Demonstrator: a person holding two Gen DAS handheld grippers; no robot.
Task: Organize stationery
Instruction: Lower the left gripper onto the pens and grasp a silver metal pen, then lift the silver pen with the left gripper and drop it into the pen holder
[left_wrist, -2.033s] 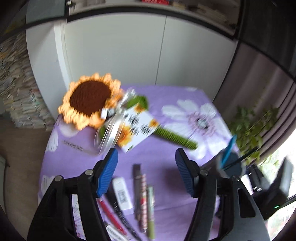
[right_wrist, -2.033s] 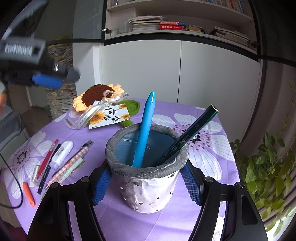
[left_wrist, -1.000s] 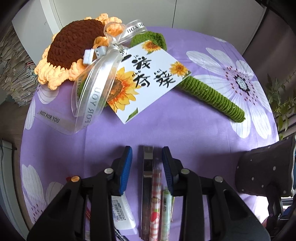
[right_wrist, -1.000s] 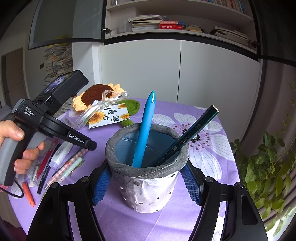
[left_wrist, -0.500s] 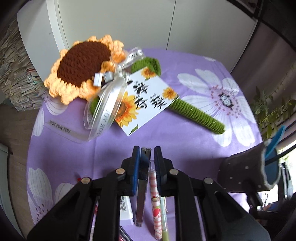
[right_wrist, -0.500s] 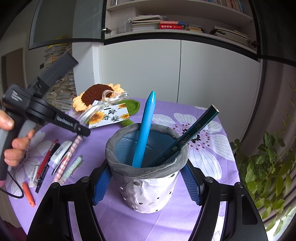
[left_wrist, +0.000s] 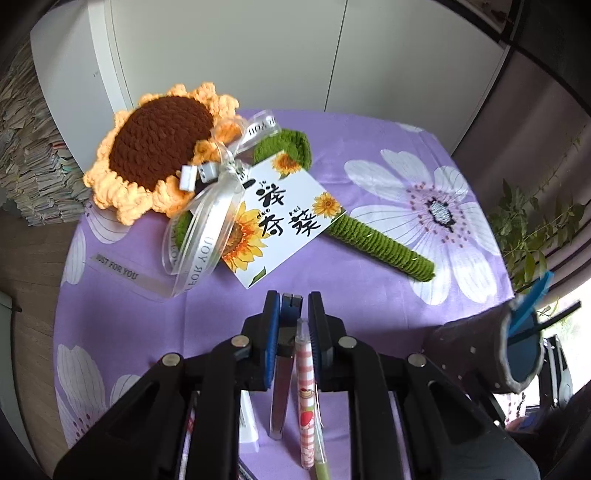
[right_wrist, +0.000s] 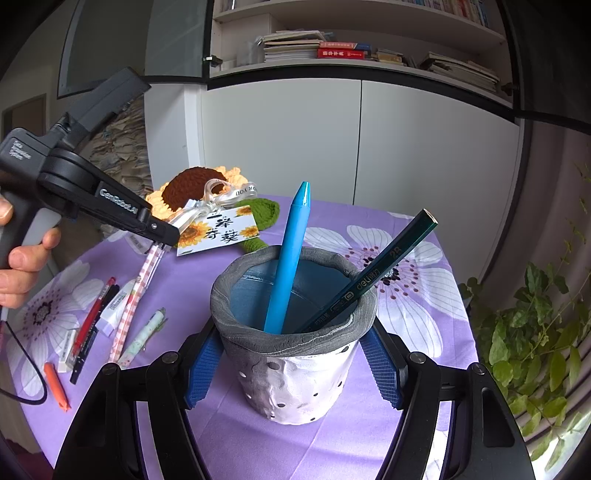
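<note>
**Gripping pens on the left, pot on the right**

Looking through the left wrist camera, I see my left gripper (left_wrist: 291, 314) with its blue pads drawn almost together, clamped on a dark metallic pen (left_wrist: 284, 354) and a pink checked pen (left_wrist: 306, 391) side by side. Both pens hang down toward me from the pads, above the purple flowered tablecloth (left_wrist: 155, 321). Beyond the fingertips a crocheted sunflower (left_wrist: 159, 155) and its card (left_wrist: 277, 221) lie near the far edge of the table. The pen pot (left_wrist: 480, 354) shows at the right edge.

Switching to the right wrist camera, my right gripper (right_wrist: 291, 354) stands wide, its pads pressed on both sides of the grey-rimmed pen pot (right_wrist: 295, 369), which stands upright on the cloth. A blue pen (right_wrist: 288, 258) and a dark green pencil (right_wrist: 373, 277) lean inside it. At left, a hand (right_wrist: 18, 266) holds the left gripper (right_wrist: 159, 236), the checked pen (right_wrist: 136, 291) slanting down from its tip. More pens (right_wrist: 92, 317) and an orange cap (right_wrist: 55, 386) lie near the table's left edge.
</note>
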